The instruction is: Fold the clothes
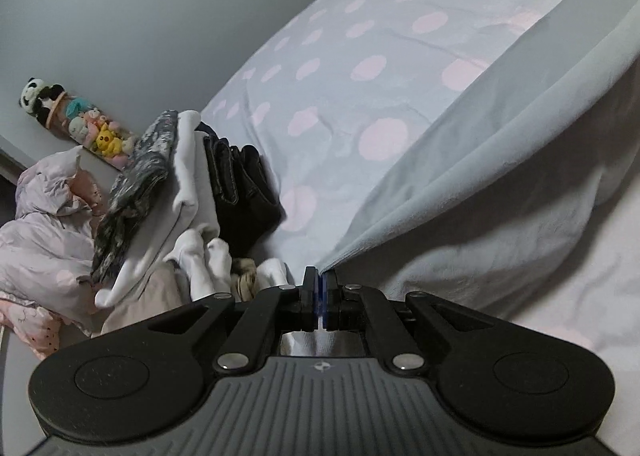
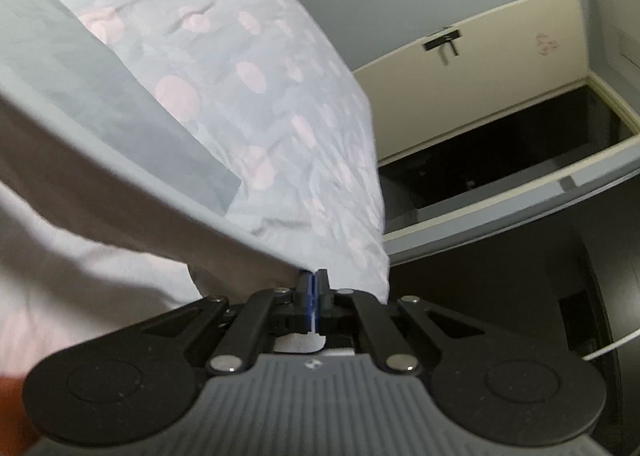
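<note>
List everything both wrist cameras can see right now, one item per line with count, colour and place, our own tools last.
held garment: one, pale grey, stretched between both tools, lifted over the bed
bedsheet: one, light blue with pink dots, under the garment
folded stack: one pile, patterned grey, white and black pieces, left side of the bed
white socks: several, loose, below the stack
crumpled bedding: one heap, pale pink, far left
plush toys: a row, panda black and white, others yellow and pink, on a ledge by the wall
door: one, cream, open onto a dark room, right wrist view
left tool: black, shut on the garment's edge
right tool: black, shut on the garment's edge
</note>
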Action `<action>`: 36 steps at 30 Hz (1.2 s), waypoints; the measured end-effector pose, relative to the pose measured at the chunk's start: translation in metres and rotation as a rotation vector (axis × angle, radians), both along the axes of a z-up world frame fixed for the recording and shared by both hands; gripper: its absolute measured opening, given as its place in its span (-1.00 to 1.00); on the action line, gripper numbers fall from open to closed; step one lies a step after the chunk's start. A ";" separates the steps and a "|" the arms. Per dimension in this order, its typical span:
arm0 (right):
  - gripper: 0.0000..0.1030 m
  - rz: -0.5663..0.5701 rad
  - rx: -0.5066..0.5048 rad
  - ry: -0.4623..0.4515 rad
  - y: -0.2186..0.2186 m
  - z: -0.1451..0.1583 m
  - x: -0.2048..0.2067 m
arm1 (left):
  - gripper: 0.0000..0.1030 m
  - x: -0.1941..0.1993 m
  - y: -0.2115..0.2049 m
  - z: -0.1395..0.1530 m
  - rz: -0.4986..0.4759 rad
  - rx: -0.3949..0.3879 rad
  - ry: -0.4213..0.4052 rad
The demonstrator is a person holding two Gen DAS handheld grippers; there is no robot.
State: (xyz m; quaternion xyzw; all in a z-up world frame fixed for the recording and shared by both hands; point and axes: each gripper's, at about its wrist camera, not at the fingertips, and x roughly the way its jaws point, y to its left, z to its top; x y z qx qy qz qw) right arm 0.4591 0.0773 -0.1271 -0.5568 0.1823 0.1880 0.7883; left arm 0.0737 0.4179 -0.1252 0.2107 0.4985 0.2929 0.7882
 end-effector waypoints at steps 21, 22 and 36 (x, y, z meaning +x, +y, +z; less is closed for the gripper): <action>-0.99 -0.051 -0.085 0.107 0.140 -0.100 0.110 | -0.96 0.094 0.106 -0.082 0.059 -0.138 0.109; -0.99 -0.055 -0.085 0.111 0.143 -0.105 0.112 | -0.96 0.096 0.108 -0.086 0.064 -0.145 0.106; -0.70 -0.210 0.191 0.119 0.126 -0.077 0.105 | -0.73 0.089 0.108 -0.055 0.129 -0.153 -0.123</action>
